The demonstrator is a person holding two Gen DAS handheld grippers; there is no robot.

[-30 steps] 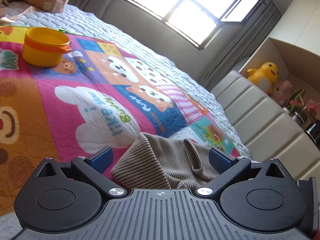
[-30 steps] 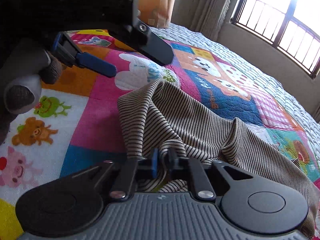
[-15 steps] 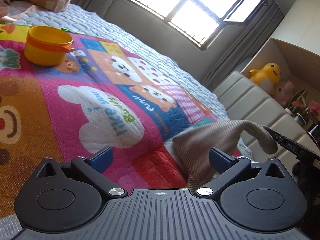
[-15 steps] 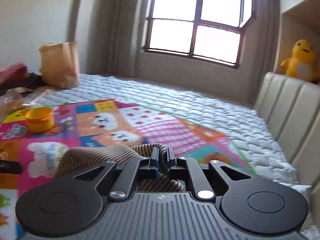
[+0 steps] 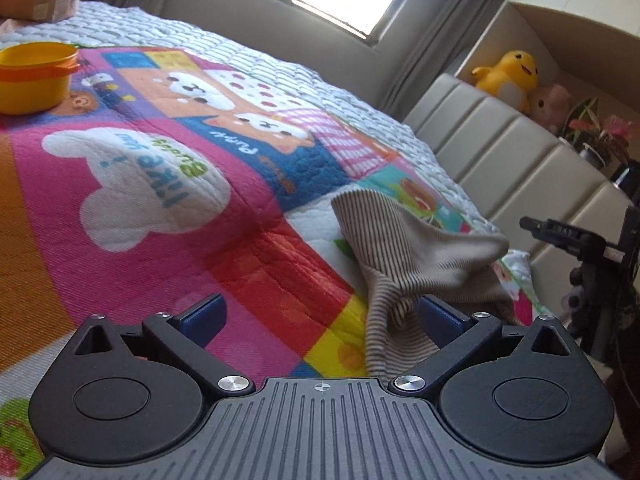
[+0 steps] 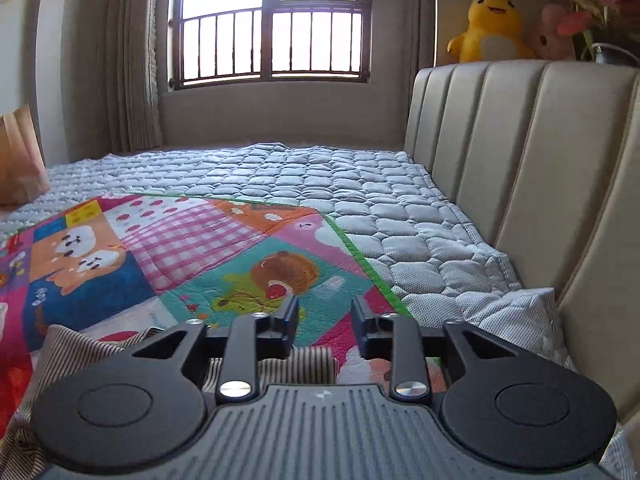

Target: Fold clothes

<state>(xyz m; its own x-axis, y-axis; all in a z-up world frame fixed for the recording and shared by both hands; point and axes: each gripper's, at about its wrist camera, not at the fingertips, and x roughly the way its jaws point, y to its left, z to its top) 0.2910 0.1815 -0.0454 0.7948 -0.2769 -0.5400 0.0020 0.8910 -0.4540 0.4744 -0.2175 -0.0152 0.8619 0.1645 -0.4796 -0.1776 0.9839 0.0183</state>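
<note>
A brown-and-cream striped garment (image 5: 404, 256) lies bunched on the colourful patchwork quilt (image 5: 168, 184), near the quilt's right edge. My left gripper (image 5: 320, 314) is open, just above the quilt; the cloth lies against its right finger (image 5: 440, 314), not clamped. My right gripper (image 6: 325, 320) is open with a narrow gap and holds nothing. The striped garment (image 6: 100, 346) lies under and behind its fingers. The right gripper also shows at the right of the left wrist view (image 5: 560, 236).
A yellow-orange tub (image 5: 34, 76) stands on the quilt at far left. A padded beige headboard (image 6: 520, 184) runs along the right, with a yellow duck plush (image 6: 490, 28) and potted plants above. A paper bag (image 6: 18, 160) sits far left. A window is beyond.
My right gripper has opened and let go of the striped garment, which dropped from its raised, stretched position onto the quilt. The right gripper swung toward the headboard. My left gripper stayed open and shifted slightly.
</note>
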